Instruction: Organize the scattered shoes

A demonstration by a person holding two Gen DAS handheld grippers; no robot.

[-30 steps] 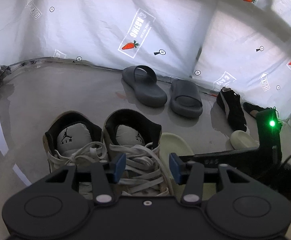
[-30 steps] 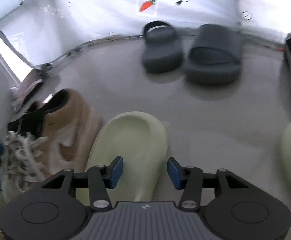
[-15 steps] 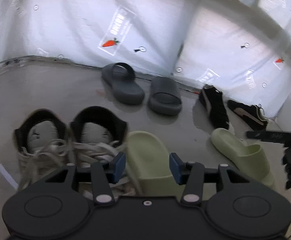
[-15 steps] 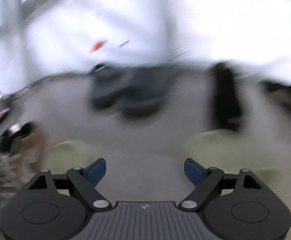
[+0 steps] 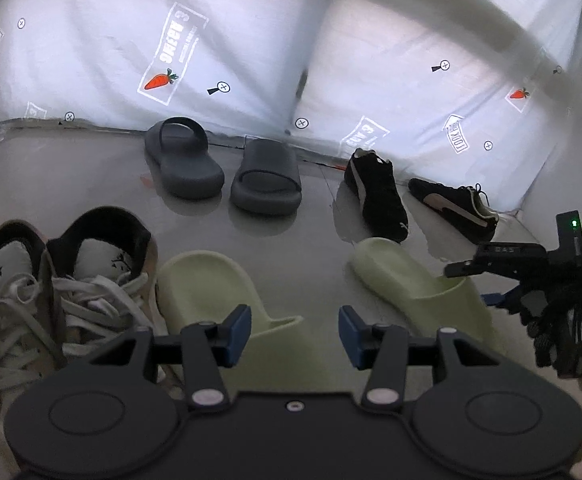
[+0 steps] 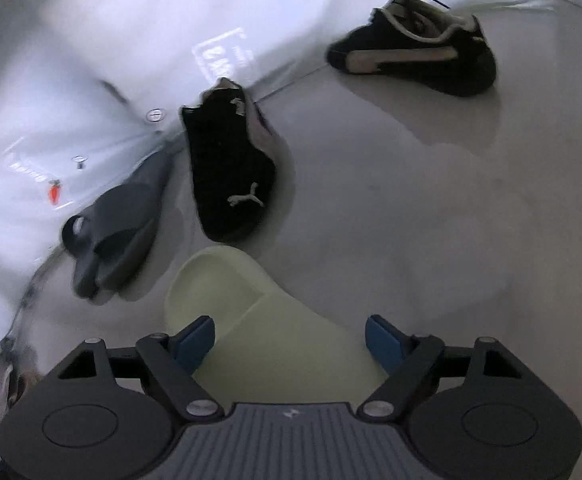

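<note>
Two pale green slides lie on the grey floor. The near one [image 5: 219,292] sits beside a pair of tan high-top sneakers [image 5: 91,280]. My left gripper [image 5: 295,332] hovers open over its strap and does not press it. The other green slide [image 5: 419,284] [image 6: 251,312] lies to the right, toe towards a black sneaker [image 5: 375,192] [image 6: 227,168]. My right gripper [image 6: 291,340] [image 5: 511,264] straddles this slide. Its jaws stand wide and are closing, with the pads off the slide. A second black sneaker [image 5: 455,208] [image 6: 415,52] lies farther right.
A pair of dark grey slides [image 5: 183,160] [image 6: 119,232] stands against the white printed sheet [image 5: 171,40] that walls in the floor. The sheet forms a corner at the far right behind the black sneakers. Bare floor [image 6: 431,220] lies to the right of the second green slide.
My left gripper drifted right from above the tan sneakers to above the near green slide. My right gripper opened wide, rolled and swung right from the near green slide to the other one.
</note>
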